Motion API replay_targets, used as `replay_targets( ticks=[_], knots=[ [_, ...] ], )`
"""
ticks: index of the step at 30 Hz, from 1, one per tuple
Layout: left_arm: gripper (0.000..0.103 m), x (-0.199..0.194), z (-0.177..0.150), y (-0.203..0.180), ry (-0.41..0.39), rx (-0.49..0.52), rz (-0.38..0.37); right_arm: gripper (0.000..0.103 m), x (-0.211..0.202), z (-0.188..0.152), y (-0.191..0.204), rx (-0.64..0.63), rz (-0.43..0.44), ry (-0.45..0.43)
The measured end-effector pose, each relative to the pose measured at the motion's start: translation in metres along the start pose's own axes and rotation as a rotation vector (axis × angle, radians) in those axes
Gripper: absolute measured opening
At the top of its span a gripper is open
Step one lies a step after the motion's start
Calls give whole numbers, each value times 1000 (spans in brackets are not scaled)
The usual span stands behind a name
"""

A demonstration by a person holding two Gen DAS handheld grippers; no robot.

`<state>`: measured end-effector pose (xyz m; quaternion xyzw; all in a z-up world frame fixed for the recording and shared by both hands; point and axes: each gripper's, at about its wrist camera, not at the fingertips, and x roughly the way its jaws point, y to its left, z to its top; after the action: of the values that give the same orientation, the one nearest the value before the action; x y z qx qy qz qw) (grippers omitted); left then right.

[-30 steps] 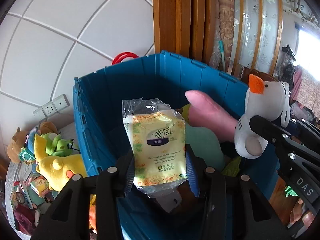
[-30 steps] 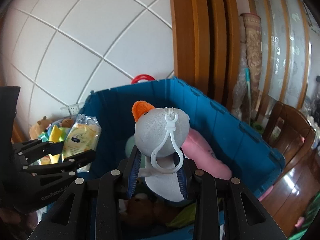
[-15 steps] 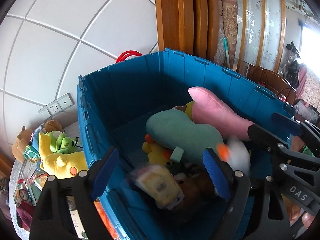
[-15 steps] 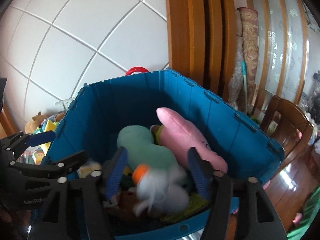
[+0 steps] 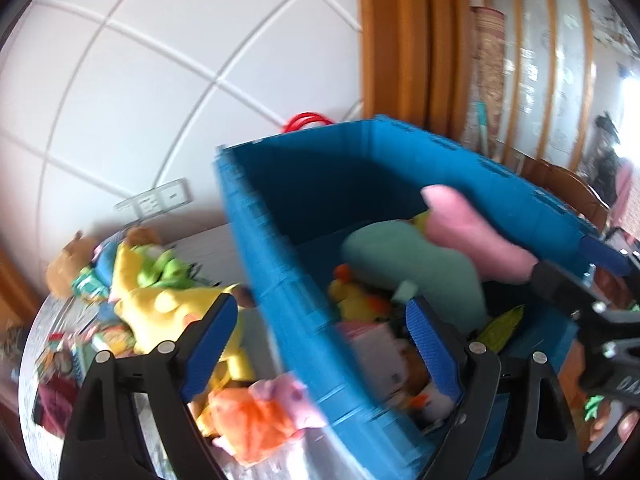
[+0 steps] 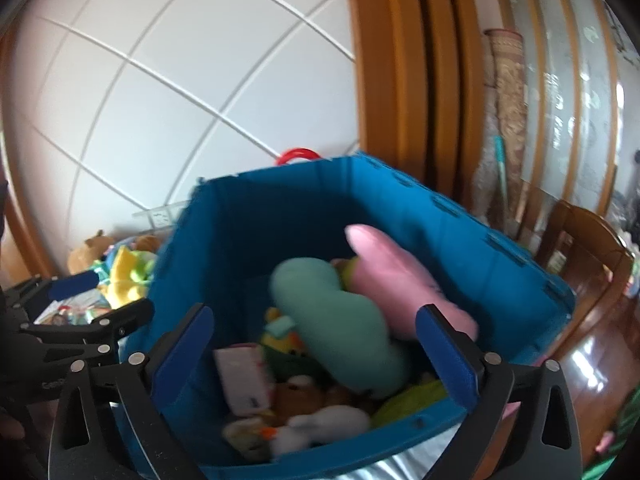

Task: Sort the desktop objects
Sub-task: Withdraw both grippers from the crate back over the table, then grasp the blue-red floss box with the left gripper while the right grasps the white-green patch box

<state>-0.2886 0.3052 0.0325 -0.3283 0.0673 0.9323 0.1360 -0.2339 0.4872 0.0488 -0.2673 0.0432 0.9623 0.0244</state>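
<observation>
A blue crate holds several plush toys, among them a pink one and a teal one. The white goose toy lies at the crate's front, beside the tissue pack. My left gripper is open and empty, straddling the crate's left wall. My right gripper is open and empty above the crate. More toys lie on the table left of the crate: a yellow plush and an orange and pink one.
A white tiled wall with a socket strip stands behind. Wooden door frames and a wooden chair are at the right. A red handle shows behind the crate. Books and small items lie at the table's left.
Both grippers opened and dropped the tissue pack and the goose toy into the crate. The left gripper has since swung left, over the crate's left wall.
</observation>
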Motion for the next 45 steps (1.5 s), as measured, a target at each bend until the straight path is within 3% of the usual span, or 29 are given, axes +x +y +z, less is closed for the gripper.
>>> replay_targets(
  ticks=[7, 14, 22, 32, 45],
  knots=[
    [87, -15, -50, 83, 38, -119, 125, 103, 9, -2, 67, -38, 113, -14],
    [87, -32, -95, 170, 89, -235, 255, 103, 31, -16, 151, -116, 242, 31],
    [87, -45, -140, 251, 144, -319, 321, 103, 51, -37, 245, -181, 345, 86],
    [87, -39, -198, 338, 253, -362, 354, 103, 87, -87, 341, -217, 357, 226],
    [87, -14, -294, 435, 440, -400, 353, 103, 142, -166, 399, -184, 257, 424]
  ],
)
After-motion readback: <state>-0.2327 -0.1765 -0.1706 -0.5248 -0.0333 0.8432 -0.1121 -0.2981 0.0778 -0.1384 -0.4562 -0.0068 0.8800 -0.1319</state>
